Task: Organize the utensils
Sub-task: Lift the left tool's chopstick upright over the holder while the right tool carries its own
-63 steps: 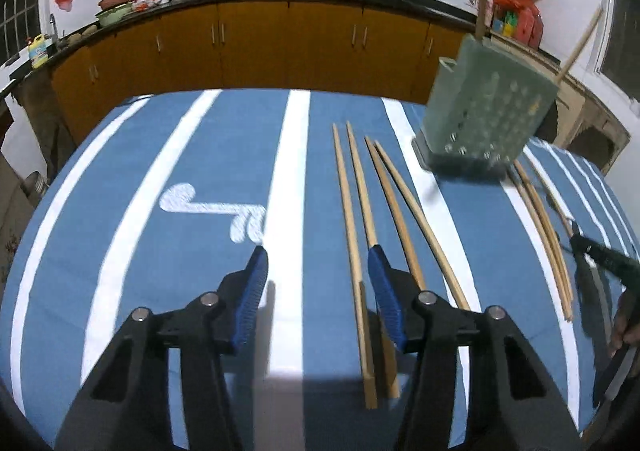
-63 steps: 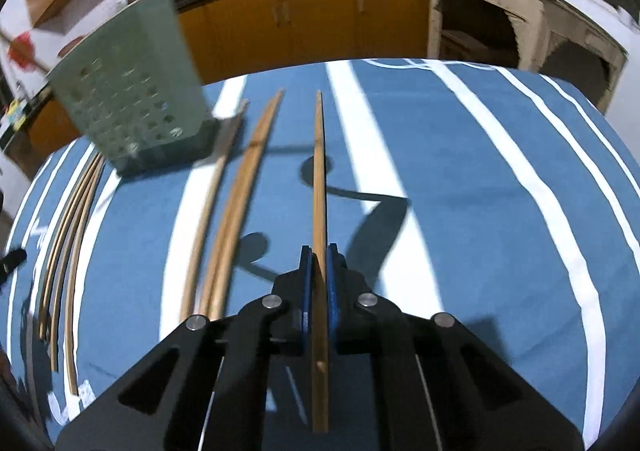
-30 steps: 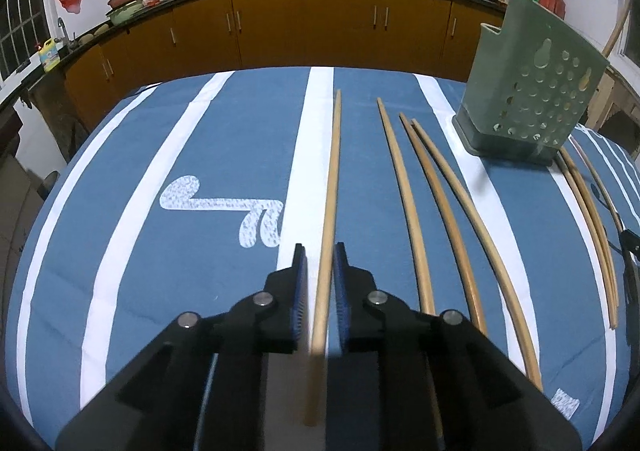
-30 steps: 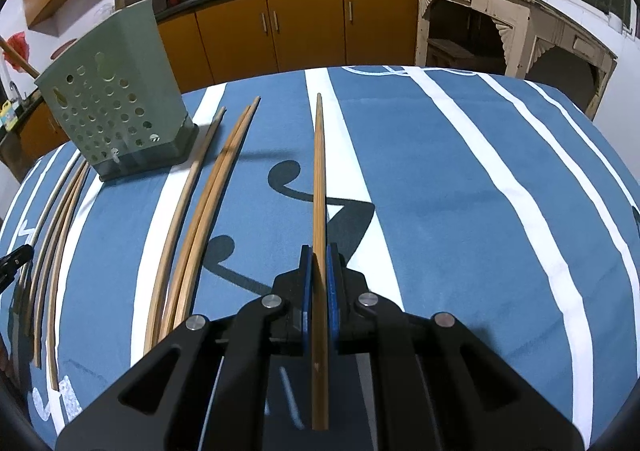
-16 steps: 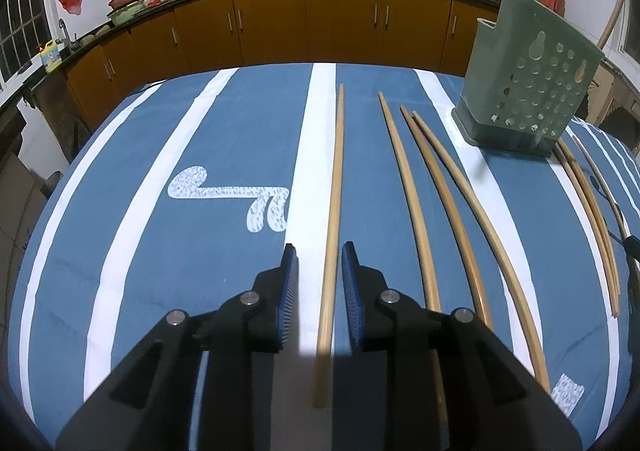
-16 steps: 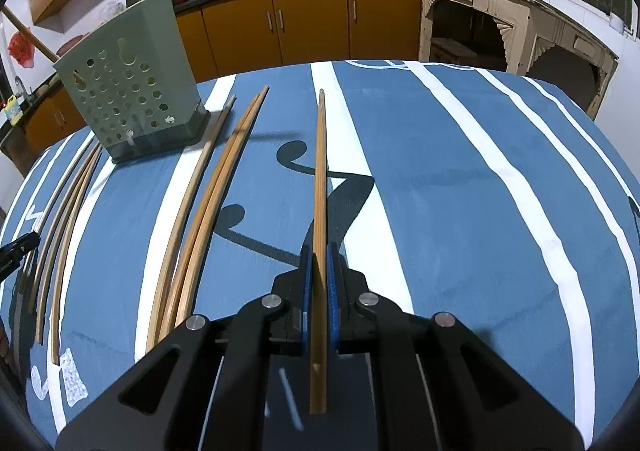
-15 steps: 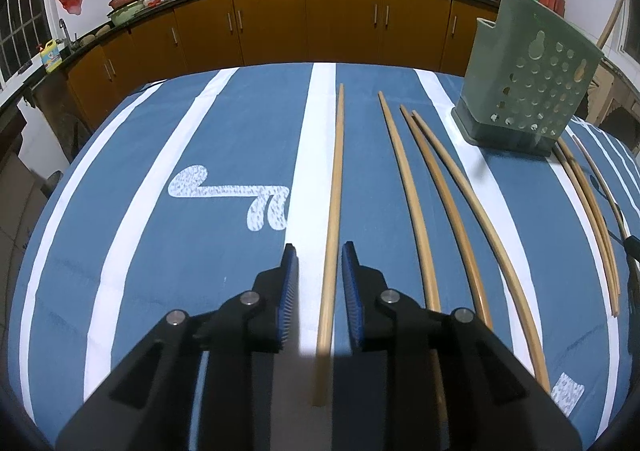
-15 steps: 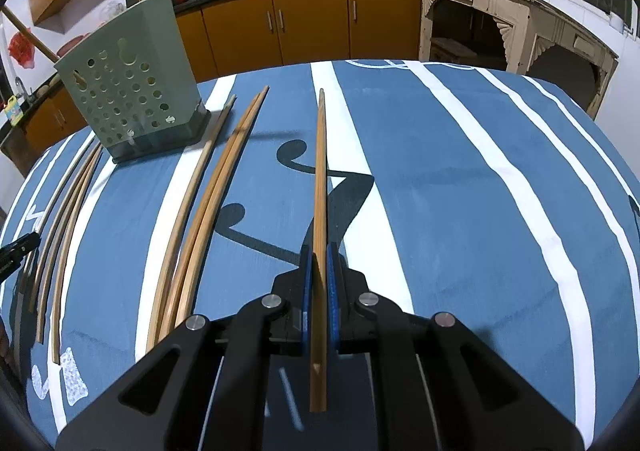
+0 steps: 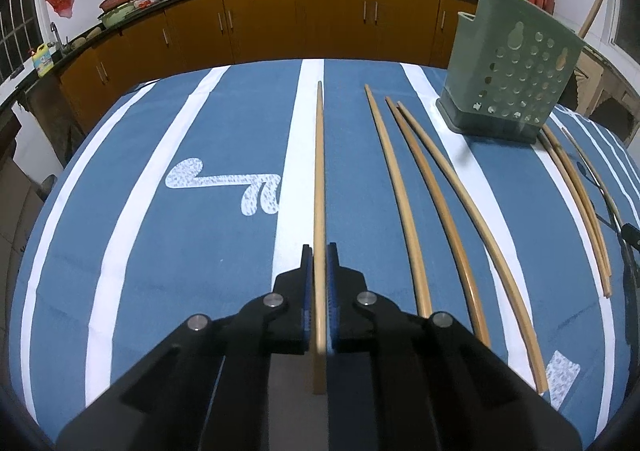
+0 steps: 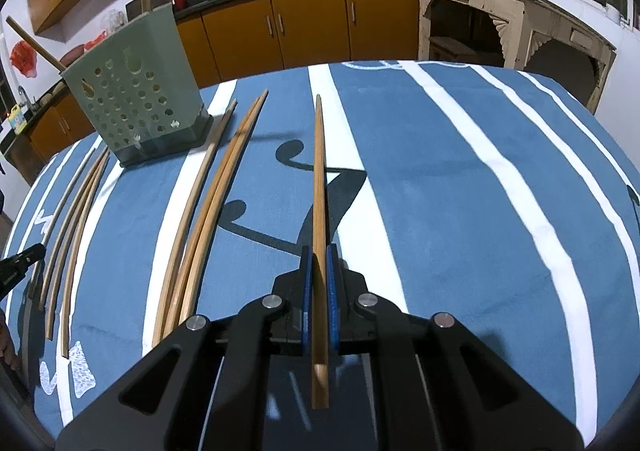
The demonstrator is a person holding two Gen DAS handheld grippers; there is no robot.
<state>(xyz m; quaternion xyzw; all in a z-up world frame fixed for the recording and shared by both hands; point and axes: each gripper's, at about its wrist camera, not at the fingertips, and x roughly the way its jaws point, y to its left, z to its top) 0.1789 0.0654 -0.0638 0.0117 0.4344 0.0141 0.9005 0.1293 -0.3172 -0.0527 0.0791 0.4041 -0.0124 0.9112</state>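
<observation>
Each gripper is clenched on one chopstick. The left gripper (image 9: 319, 263) pinches a pale chopstick (image 9: 319, 179) running straight ahead between its fingers; the right gripper (image 10: 319, 267) grips a darker one (image 10: 319, 187), lifted off the surface (image 10: 440, 171). The green holder (image 10: 136, 99) stands ahead and left of the right fingers, with two sticks already in it. Most work seems left: loose chopsticks (image 10: 208, 211) lie flat beside it. They are slim, smooth, tapered wood; the holder is perforated plastic; the cloth is blue, white-striped.
</observation>
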